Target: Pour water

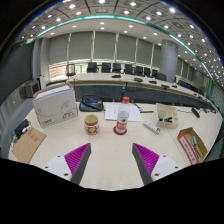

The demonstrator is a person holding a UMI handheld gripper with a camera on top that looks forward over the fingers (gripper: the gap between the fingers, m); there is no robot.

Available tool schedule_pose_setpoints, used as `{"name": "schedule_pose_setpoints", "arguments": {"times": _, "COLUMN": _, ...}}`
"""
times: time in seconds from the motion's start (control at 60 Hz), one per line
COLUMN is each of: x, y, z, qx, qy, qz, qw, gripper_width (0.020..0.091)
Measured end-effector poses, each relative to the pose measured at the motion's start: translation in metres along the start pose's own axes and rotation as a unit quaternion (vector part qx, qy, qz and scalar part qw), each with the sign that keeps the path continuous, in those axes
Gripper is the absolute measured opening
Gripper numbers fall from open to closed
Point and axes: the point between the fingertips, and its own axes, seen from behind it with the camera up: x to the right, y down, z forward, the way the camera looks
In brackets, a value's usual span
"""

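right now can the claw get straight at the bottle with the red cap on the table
Probably yes. The claw is open and holds nothing, and the bottle with the red cap stands upright beyond its fingers with bare table between. The jar sits apart beside it, so the straight path looks free.

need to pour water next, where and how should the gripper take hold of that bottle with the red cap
Take the bottle around its clear body, below the red cap, coming in level from the near side, where the open gripper already faces it. It stands upright on the table, apart from the cup beside it, so both fingers probably have room either side.
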Motion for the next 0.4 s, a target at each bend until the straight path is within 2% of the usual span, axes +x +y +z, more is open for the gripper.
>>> {"name": "schedule_pose_setpoints", "arguments": {"times": 0.167, "x": -0.021, "y": 0.021, "z": -0.054, "qx": -0.003, "qy": -0.002, "qz": -0.005, "qw": 1.000, "gripper_width": 0.0858}}
{"name": "schedule_pose_setpoints", "arguments": {"times": 0.4, "x": -0.032, "y": 0.034, "z": -0.085, "qx": 0.004, "qy": -0.003, "qz": 0.002, "qw": 1.000, "gripper_width": 0.0858}}
